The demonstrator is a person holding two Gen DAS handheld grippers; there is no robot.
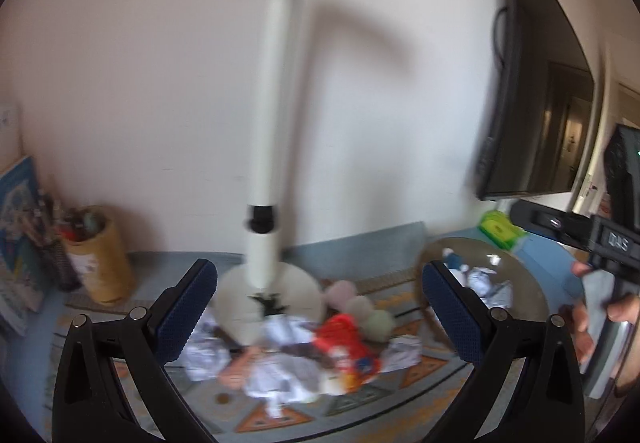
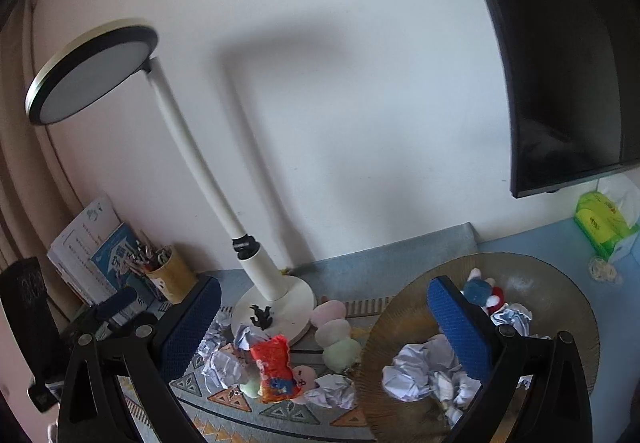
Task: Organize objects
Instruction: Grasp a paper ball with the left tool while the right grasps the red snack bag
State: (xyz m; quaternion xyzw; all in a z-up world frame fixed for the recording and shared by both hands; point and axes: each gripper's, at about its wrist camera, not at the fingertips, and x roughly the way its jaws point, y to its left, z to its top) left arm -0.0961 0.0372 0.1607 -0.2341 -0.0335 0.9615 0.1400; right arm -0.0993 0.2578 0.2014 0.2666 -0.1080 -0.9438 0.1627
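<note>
A red snack packet (image 2: pixel 274 367) lies on the patterned mat among crumpled paper balls (image 2: pixel 224 363). Behind it is a pastel plush (image 2: pixel 336 335). A brown ribbed plate (image 2: pixel 560 291) on the right holds more paper balls (image 2: pixel 420 367) and a blue and red plush toy (image 2: pixel 482 291). My right gripper (image 2: pixel 326 323) is open above the mat, its right finger over the plate's left part. In the blurred left wrist view my left gripper (image 1: pixel 320 307) is open above the red packet (image 1: pixel 346 349) and paper balls (image 1: pixel 280 375). Neither gripper holds anything.
A white desk lamp (image 2: pixel 272 299) stands behind the pile, a small black figure (image 2: pixel 262 317) on its base. A pen holder (image 2: pixel 170 275) and books (image 2: pixel 88 243) stand at the back left. A green tissue box (image 2: pixel 604 227) and a dark screen (image 2: pixel 560 63) are at the right.
</note>
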